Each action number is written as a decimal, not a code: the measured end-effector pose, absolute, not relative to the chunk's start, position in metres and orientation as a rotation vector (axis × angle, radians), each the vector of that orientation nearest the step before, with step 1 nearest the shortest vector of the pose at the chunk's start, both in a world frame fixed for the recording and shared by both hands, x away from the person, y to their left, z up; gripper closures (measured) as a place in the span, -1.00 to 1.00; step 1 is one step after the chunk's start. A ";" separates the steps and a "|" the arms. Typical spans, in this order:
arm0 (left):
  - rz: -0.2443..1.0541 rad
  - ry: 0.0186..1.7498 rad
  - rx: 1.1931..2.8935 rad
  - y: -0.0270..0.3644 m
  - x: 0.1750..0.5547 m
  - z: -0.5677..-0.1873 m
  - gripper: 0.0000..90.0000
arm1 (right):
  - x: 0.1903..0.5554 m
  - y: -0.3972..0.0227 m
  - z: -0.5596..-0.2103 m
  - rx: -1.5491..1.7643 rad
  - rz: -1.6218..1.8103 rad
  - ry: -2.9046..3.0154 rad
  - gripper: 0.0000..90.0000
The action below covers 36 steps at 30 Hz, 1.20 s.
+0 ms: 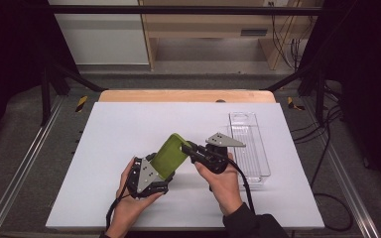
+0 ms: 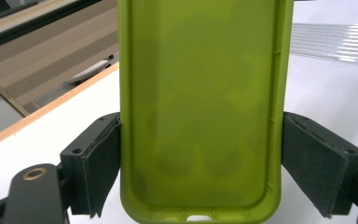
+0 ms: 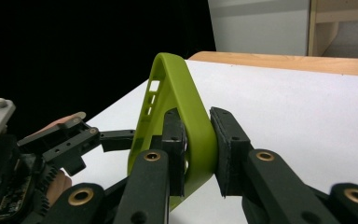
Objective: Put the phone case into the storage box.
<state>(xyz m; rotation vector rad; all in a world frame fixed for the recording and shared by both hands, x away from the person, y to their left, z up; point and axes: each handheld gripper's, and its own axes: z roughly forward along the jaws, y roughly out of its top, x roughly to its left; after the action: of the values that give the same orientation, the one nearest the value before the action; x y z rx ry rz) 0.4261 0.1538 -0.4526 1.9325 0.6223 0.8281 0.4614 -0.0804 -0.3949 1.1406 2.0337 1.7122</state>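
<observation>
High view: case (image 1: 171, 154) clamped by left gripper (image 1: 155, 168) and right gripper (image 1: 192, 148) beside tray (image 1: 250, 148); may warp if twisted.

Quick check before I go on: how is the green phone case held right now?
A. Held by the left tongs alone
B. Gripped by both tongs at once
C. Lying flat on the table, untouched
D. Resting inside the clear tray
B: the left tongs clamp the green phone case across its long edges, and the right tongs pinch one end wall of it.
</observation>
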 end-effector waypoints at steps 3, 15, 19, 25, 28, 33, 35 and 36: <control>0.797 0.645 1.912 0.155 0.429 -0.454 -0.65 | 0.460 -0.075 -0.390 1.106 1.685 2.040 0.70; 0.687 0.727 1.772 0.172 0.428 -0.450 -0.84 | 0.479 -0.082 -0.360 1.049 1.553 2.016 0.70; 0.658 0.740 1.755 0.183 0.429 -0.449 -0.88 | 0.494 -0.097 -0.348 1.049 1.508 2.004 0.70; 0.618 0.768 1.722 0.206 0.432 -0.448 -0.90 | 0.515 -0.124 -0.329 1.031 1.457 1.986 0.70; 0.621 0.774 1.713 0.218 0.431 -0.448 -0.91 | 0.522 -0.136 -0.321 1.021 1.440 1.983 0.70; 0.640 0.776 1.683 0.237 0.430 -0.447 -0.91 | 0.531 -0.155 -0.309 0.972 1.418 1.984 0.70; 0.649 0.777 1.675 0.244 0.430 -0.447 -0.91 | 0.534 -0.161 -0.306 0.945 1.408 1.986 0.70; 0.654 0.776 1.667 0.248 0.429 -0.448 -0.91 | 0.535 -0.163 -0.304 0.938 1.406 1.988 0.70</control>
<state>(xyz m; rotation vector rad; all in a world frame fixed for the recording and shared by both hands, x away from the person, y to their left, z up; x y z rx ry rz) 0.4290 0.2476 -0.4482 1.6666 0.7757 0.6544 0.5354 -0.1627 -0.3045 0.9382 1.9877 1.4056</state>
